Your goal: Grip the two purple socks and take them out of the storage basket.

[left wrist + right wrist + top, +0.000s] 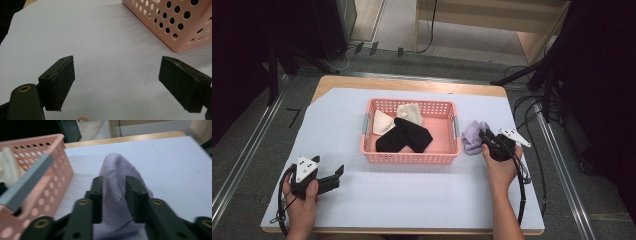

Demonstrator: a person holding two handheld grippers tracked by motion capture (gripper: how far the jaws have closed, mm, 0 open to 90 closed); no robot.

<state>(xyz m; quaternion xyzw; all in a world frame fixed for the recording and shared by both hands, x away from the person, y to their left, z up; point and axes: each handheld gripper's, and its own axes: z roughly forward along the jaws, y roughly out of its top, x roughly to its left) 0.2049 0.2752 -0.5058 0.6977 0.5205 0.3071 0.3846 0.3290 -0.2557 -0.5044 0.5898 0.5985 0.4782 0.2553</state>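
While the left gripper (332, 177) idles wide open low on the bench (412, 195), right gripper (113, 195) fingers pinch the lilac cloth (117, 177), bunched upright just right of the pink basket (447, 156); basket lies to its left, likely destination.

Basket (410, 156): we see pink perforated plastic, smooth, grey handles.
Lilac cloth (117, 185): soft, matt knit.
Table (412, 84): we note a wood edge under matt white sheet.
Left tool (117, 83): matt black, rough-faced pads (63, 83).
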